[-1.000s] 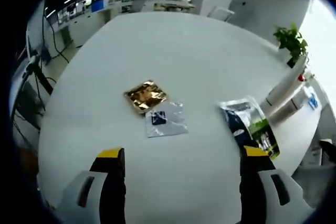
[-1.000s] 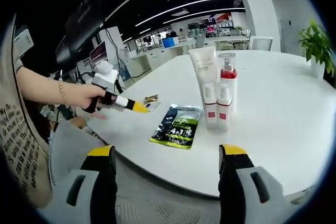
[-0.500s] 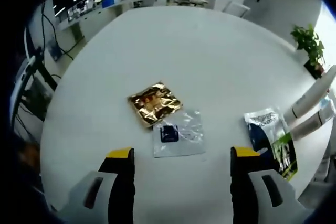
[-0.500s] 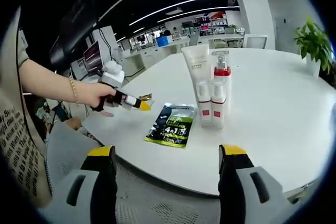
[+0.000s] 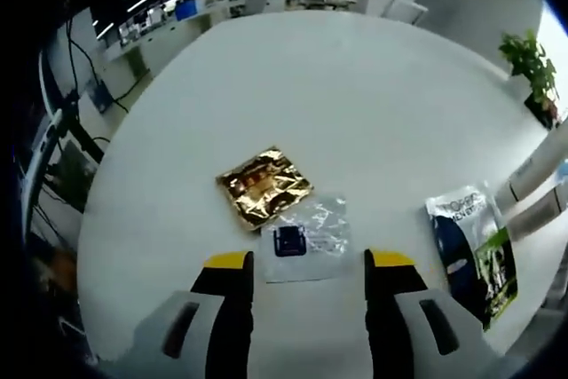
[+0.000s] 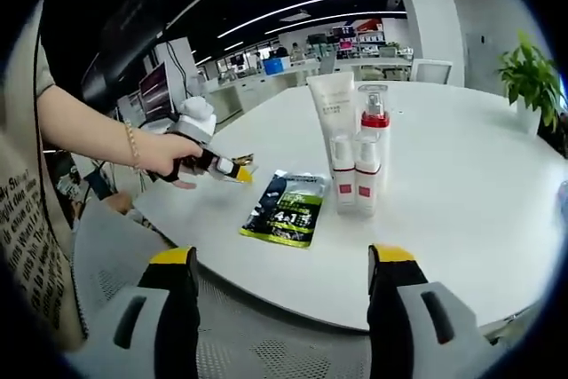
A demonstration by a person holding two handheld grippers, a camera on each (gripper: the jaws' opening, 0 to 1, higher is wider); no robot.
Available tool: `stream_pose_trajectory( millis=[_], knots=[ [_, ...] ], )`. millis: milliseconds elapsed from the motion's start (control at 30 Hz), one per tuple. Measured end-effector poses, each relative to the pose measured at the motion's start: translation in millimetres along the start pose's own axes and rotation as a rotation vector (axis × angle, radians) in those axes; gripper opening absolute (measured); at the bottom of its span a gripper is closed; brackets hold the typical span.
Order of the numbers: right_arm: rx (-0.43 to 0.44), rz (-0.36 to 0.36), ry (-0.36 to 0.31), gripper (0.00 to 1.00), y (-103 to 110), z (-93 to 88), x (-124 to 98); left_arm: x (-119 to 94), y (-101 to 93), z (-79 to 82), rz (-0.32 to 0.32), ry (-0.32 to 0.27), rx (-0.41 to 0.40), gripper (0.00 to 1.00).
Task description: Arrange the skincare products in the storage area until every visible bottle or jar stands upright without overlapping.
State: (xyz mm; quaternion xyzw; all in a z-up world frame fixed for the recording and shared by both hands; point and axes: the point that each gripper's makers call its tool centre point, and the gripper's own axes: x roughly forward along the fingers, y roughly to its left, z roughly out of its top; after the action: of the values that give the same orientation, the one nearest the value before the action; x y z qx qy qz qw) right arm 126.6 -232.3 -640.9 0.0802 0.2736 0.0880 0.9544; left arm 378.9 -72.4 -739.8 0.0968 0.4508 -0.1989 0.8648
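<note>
Left gripper (image 5: 304, 265) brought lower and closer over the past second, fingers narrowed but still parted and holding nothing, now straddling the near edge of the clear sachet (image 5: 306, 235) just below the gold sachet (image 5: 263, 187) at centre frame on the white tabletop (image 5: 355, 95). Likely a pickup of the clear sachet coming, with the dark pouch (image 5: 471, 246) flat at right. In the right gripper view, right gripper (image 6: 282, 265) spread wide, empty, off the table edge; tube and pump bottles (image 6: 355, 153) already upright at centre, touching.
</note>
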Motion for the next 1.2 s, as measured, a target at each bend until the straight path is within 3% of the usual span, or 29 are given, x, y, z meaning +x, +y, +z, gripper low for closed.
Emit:
stream_pose_trajectory(
  millis=[33,167,300,433,567,767,1067,1200],
  knots=[
    [-0.001,0.0,0.003,0.78,-0.1,-0.4,0.0,0.0,-2.2,0.3,-0.005,-0.003,0.008,0.38],
    [-0.012,-0.002,0.018,0.76,0.9,-1.4,0.0,0.9,-2.6,1.5,-0.006,-0.008,0.009,0.37],
    [-0.082,0.007,0.056,0.69,7.6,-3.0,-0.3,-0.8,-1.2,0.3,-0.025,-0.002,0.016,0.37],
    [-0.079,-0.001,0.019,0.7,7.1,8.8,-2.0,-7.3,-4.8,1.9,-0.059,-0.029,0.018,0.37],
    [-0.026,0.001,-0.028,0.68,2.9,24.5,-2.5,-23.2,-17.4,5.0,-0.106,-0.073,0.075,0.37],
    [0.092,0.029,-0.153,0.67,0.1,61.2,2.9,-53.8,-39.7,6.0,-0.175,-0.141,0.144,0.37],
    [0.144,0.108,-0.179,0.62,14.4,75.7,18.2,-99.0,-74.1,12.3,-0.26,-0.255,0.265,0.37],
    [0.212,0.15,-0.201,0.57,20.7,83.8,22.4,-114.6,-86.4,14.2,-0.284,-0.295,0.304,0.37]
  ],
)
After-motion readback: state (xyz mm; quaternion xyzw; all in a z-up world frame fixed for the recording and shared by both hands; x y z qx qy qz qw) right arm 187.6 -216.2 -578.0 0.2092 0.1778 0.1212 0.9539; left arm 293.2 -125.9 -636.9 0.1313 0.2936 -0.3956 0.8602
